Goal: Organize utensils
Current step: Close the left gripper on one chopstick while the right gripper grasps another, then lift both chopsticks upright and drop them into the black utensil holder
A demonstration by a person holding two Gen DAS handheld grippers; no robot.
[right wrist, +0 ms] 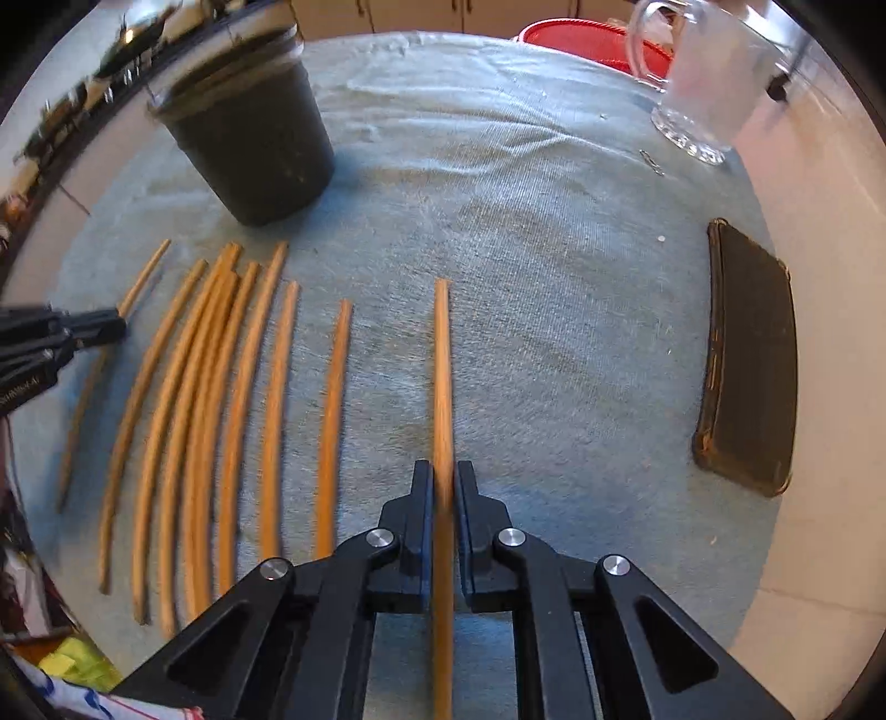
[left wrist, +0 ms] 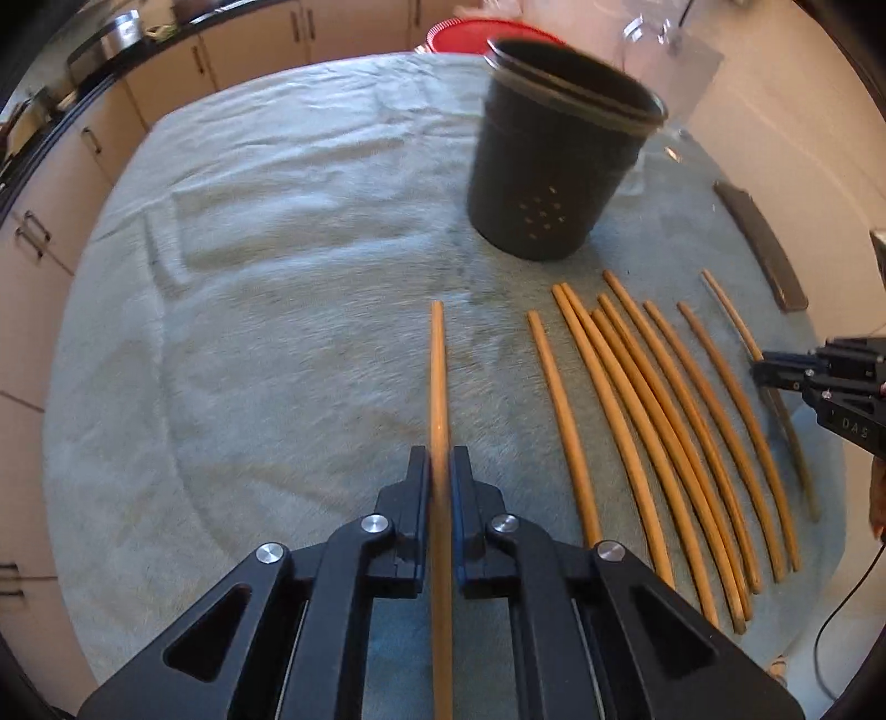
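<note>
Both grippers at work over a desk (left wrist: 277,232) draped in pale blue cloth; left gripper (left wrist: 441,459) is pressed together on one wooden chopstick (left wrist: 437,376), and right gripper (right wrist: 443,476) likewise pinches its own chopstick (right wrist: 441,360), each stick running fwd between the fingers toward the dark utensil holder (left wrist: 548,166). Remaining chopsticks (left wrist: 653,421) lie fanned on the cloth btwn the two grippers, some touching, tips pointing at the holder; the holder stands upright just beyond them, apparently empty so far, though its inside is only partly visible.

Risks, as a judgement: each stick is held near one end w/ a long free length ahead, so a quick swing could pivot it in the grip or knock it on the holder's rim; both sticks heading for one opening at once could clash; frames are motion-blurred, suggesting speed, which raises the odds of a drop onto the row below.

Views differ: right wrist shows a clear glass mug (right wrist: 703,83) at the far corner and the full dark flat case (right wrist: 747,354) near the desk edge; left wrist catches only a sliver of that case but shows the holder's perforated side and kitchen cabinets (left wrist: 166,83) behind; both show a red tub (left wrist: 470,33) beyond the desk.
</note>
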